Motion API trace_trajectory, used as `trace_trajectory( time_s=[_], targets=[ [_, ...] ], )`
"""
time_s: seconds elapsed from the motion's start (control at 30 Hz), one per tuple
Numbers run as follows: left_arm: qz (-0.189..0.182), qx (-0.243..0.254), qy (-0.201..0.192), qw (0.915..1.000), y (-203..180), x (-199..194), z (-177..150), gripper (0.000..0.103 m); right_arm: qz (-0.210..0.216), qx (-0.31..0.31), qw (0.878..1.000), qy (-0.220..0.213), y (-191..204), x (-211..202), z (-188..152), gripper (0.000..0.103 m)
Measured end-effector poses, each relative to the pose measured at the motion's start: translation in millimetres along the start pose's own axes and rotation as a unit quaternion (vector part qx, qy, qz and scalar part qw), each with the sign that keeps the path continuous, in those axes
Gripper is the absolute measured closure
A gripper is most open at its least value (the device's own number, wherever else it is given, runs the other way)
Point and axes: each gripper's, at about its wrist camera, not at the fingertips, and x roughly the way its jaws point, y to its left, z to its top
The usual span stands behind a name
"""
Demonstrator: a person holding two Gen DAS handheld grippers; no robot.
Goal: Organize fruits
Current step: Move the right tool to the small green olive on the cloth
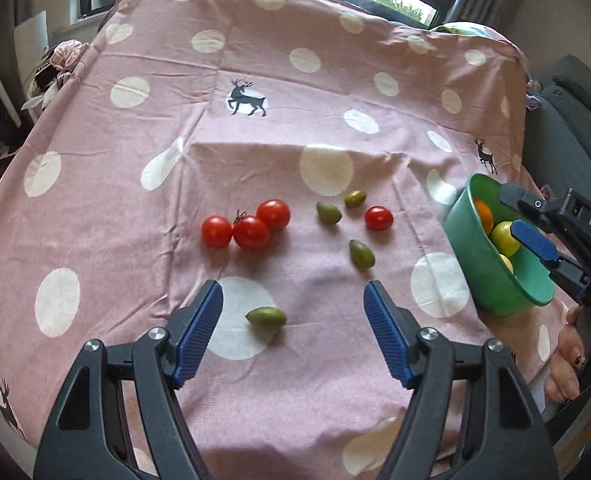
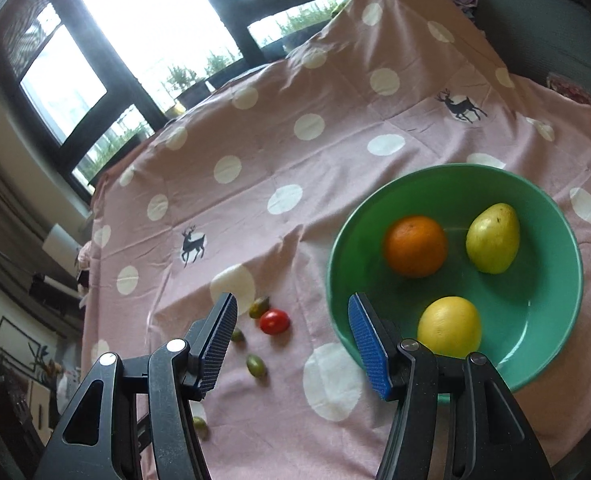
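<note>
Jaws of the left gripper (image 1: 291,292) spread wide, gripping nothing; one small green fruit (image 1: 266,317) on the cloth between the two blue pads, touching neither.

Jaws of the right gripper (image 2: 292,300) equally wide and empty, left pad above bare cloth, right pad overlapping the near rim of the green bowl (image 2: 335,248). Cannot tell whether that pad touches the rim.

Only in the left wrist view: a cluster of three red tomatoes (image 1: 251,233) pressed together just beyond the left pad, a fourth tomato (image 1: 379,218) apart to the right, and three more green fruits (image 1: 328,213) (image 1: 355,199) (image 1: 362,254) scattered near it. Also there, the right gripper seen from the side at the bowl's edge, with the right hand (image 1: 571,360) and its painted nails below.

Only in the right wrist view: the full inside of the bowl, with an orange (image 2: 415,246), a yellow-green pear (image 2: 492,238) and a lemon (image 2: 449,326), each apart from the others. From the left wrist view, just slivers of these above the bowl's wall.

Underneath everything, a desk draped in a pink cloth (image 1: 255,60) with white dots and dark deer prints; windows (image 2: 143,20) with plants beyond the far edge.
</note>
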Motion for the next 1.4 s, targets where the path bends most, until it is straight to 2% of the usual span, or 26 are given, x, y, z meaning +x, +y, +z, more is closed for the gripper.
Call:
trace_trajectory(
  time_s=[0.23, 0.33, 0.4, 0.5, 0.6, 0.7, 0.77, 0.87, 1.17, 1.4],
  targets=[
    [-0.004, -0.02, 0.035, 0.9992, 16.8, 16.2, -7.3, 0.032, 0.034, -0.033, 0.996, 0.077, 32.1, 35.3, -16.7, 0.044],
    [-0.012, -0.027, 0.046, 0.9985, 20.1, 24.8, -7.7, 0.038, 0.038, -0.048, 0.992, 0.109, 43.2, 52.5, -25.3, 0.044],
    [-0.017, -0.034, 0.056, 0.9977, 23.1, 30.3, -9.1, 0.046, 0.031, -0.059, 0.99, 0.126, 49.8, 63.2, -31.0, 0.044],
    [-0.028, -0.04, 0.068, 0.9965, 25.7, 38.3, -10.2, 0.051, 0.02, -0.064, 0.987, 0.148, 54.6, 79.1, -37.3, 0.044],
    [-0.038, -0.046, 0.076, 0.9953, 27.6, 43.8, -9.8, 0.054, 0.01, -0.064, 0.984, 0.166, 55.7, 91.7, -41.3, 0.054],
    [-0.048, -0.057, 0.086, 0.9935, 30.9, 48.3, -9.5, 0.058, -0.003, -0.071, 0.983, 0.171, 56.7, 99.3, -43.7, 0.059],
    [-0.046, -0.059, 0.09, 0.9932, 31.7, 50.0, -10.0, 0.059, -0.012, -0.074, 0.982, 0.171, 57.3, 102.7, -44.7, 0.07],
    [-0.049, -0.063, 0.098, 0.992, 32.7, 53.2, -10.8, 0.06, -0.015, -0.073, 0.981, 0.181, 55.6, 108.5, -47.0, 0.073],
    [-0.05, -0.069, 0.108, 0.9905, 31.9, 60.0, -12.1, 0.064, -0.034, -0.086, 0.978, 0.188, 56.8, 120.7, -48.7, 0.074],
    [-0.045, -0.063, 0.099, 0.9921, 26.6, 63.6, -10.9, 0.064, -0.038, -0.087, 0.976, 0.194, 54.8, 126.2, -49.4, 0.074]
  ],
)
